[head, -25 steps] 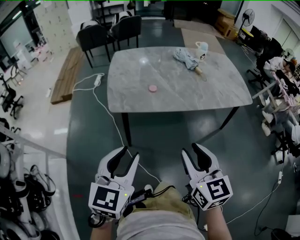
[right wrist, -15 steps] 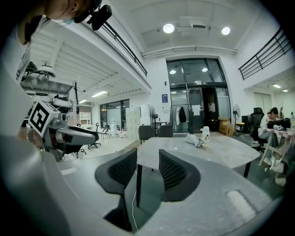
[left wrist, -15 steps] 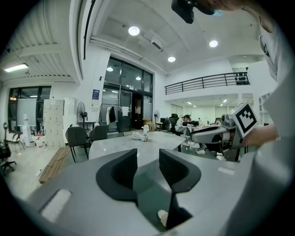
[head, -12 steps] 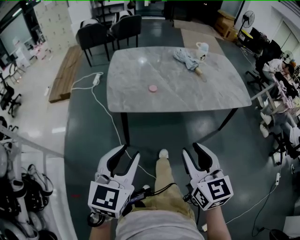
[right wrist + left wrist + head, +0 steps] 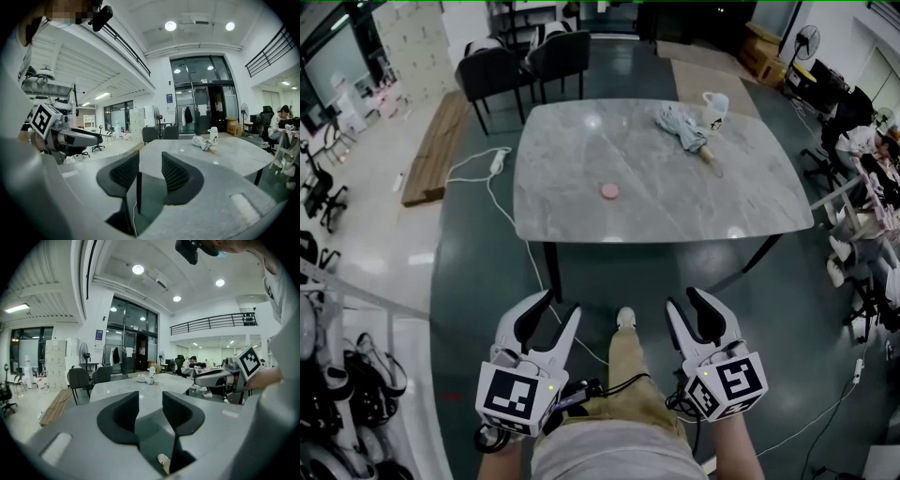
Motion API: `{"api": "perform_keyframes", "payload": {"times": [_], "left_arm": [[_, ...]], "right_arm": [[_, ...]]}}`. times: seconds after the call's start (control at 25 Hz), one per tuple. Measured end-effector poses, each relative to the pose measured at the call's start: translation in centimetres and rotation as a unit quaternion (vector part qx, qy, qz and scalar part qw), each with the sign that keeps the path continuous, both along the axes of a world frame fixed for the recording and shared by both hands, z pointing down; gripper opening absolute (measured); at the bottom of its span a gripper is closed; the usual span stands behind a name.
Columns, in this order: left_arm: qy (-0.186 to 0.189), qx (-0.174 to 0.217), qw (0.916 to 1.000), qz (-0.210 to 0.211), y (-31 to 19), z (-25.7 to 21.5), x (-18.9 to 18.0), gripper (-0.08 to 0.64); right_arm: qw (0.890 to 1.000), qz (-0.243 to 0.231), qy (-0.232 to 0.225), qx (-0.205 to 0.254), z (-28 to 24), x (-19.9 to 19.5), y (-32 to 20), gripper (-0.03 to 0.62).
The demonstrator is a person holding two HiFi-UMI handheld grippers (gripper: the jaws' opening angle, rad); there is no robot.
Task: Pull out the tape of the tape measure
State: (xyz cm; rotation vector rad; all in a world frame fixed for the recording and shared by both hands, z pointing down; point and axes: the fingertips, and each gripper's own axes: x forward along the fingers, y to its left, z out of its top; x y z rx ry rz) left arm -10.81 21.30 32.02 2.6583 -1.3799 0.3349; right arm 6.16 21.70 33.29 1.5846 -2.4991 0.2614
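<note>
Grippers pointing at the table, both empty.

Left gripper (image 5: 560, 303) is holding its jaws partly apart with nothing between them, and they have just been opening a bit more. Well ahead, the tape measure (image 5: 609, 190), a small pink round thing, is lying near the middle of the table (image 5: 750, 202). It is sitting at about 1 o'clock from the left gripper and 11 o'clock from the right gripper (image 5: 682, 297), so the left one is looking a little nearer. Right jaws are standing apart too, holding nothing. Being round, the tape measure is showing no long side, and its tape end is too small to find. Only the head view is showing it; both gripper views are showing just the table top.
</note>
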Motion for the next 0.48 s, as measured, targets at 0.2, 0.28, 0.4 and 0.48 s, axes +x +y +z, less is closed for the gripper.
{"api": "perform_keyframes", "payload": {"times": [0.2,0.28,0.4,0.48], "left_arm": [[-0.001,-0.003,0.9999,-0.011,-3.6,-0.1,1.0,0.158],[-0.001,-0.004,0.9999,-0.012,-4.9,-0.1,1.5,0.158],[0.001,0.005,1.0,-0.001,-6.7,-0.1,2.7,0.158],[0.002,0.014,0.9999,0.002,-8.2,-0.4,3.4,0.158]], "right_arm": [[1.0,-0.005,-0.003,-0.002,0.3,0.9,-3.7,0.146],[1.0,-0.009,-0.005,-0.002,0.4,1.2,-5.3,0.146],[1.0,-0.017,-0.004,-0.008,0.7,1.9,-7.6,0.146],[1.0,-0.025,-0.004,-0.012,0.9,2.3,-9.3,0.146]]}}
